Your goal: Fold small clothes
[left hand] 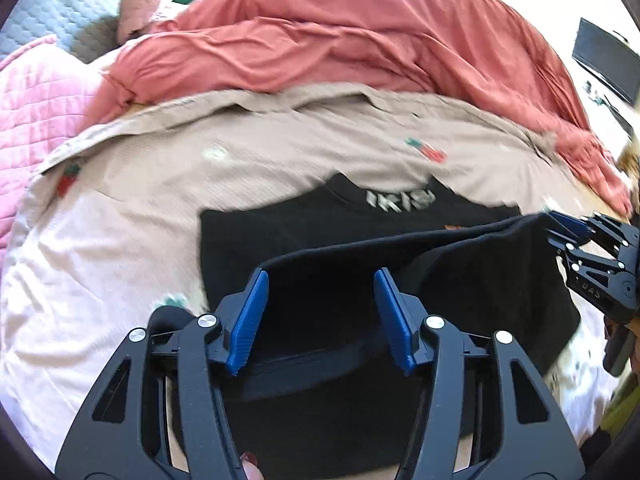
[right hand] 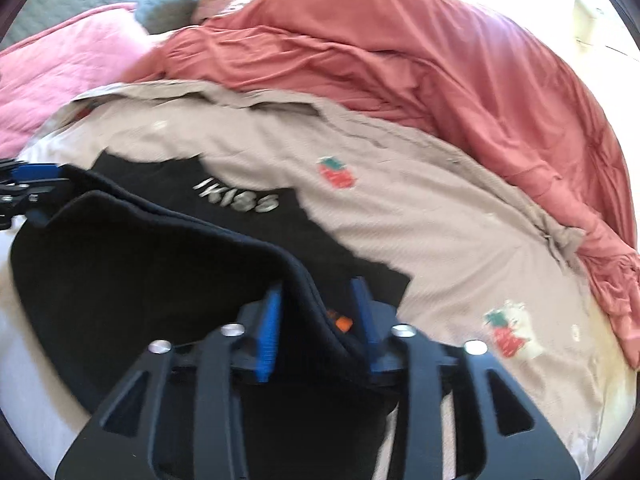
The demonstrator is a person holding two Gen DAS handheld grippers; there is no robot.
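Note:
A black T-shirt (left hand: 280,236) with pale "IKISS" lettering lies on a beige bed sheet (left hand: 160,184). Its near part is lifted into a fold, and the raised edge runs between the two grippers. My left gripper (left hand: 320,276) has its blue pads wide apart with black cloth between them and no pad pressing on it. It also shows at the left edge of the right wrist view (right hand: 36,172). My right gripper (right hand: 318,288) straddles the folded edge of the shirt (right hand: 120,260). The cloth lies against its left pad and a gap shows by the right pad. The right gripper also shows at the fold's far end (left hand: 560,220).
A rumpled coral duvet (left hand: 360,40) is heaped behind the shirt. A pink quilted blanket (left hand: 36,100) and a grey pillow (left hand: 68,8) lie at the far left. The beige sheet (right hand: 440,220), printed with strawberries, stretches to the right. A dark flat object (left hand: 604,60) stands off the bed at the right.

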